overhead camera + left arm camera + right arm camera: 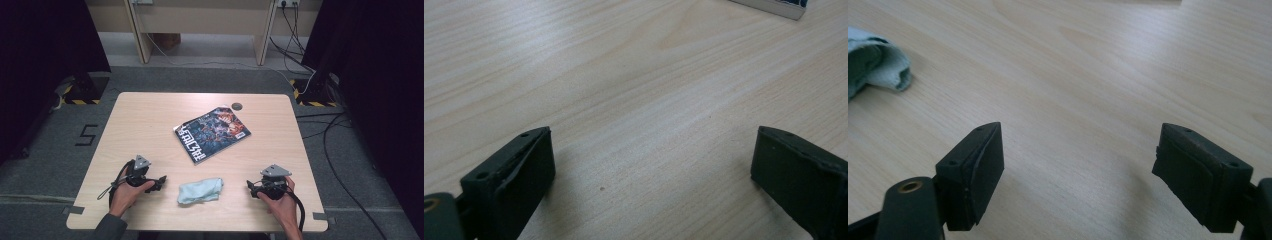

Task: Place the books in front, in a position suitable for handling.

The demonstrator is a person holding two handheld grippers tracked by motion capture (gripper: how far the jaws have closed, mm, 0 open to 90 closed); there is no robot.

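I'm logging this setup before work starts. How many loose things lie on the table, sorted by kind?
Magazine: 1
Light blue cloth: 1
Small dark round disc near the table's far edge: 1
Total: 3
Both lie apart from the left claw and right claw, whose jaws stand open with nothing between them.

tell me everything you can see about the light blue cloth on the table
The light blue cloth is a small, soft-looking piece of fabric, crumpled and folded over itself rather than spread flat. It lies on the wooden table near the front edge, between the two grippers and in front of the magazine. Nothing touches it but the table.
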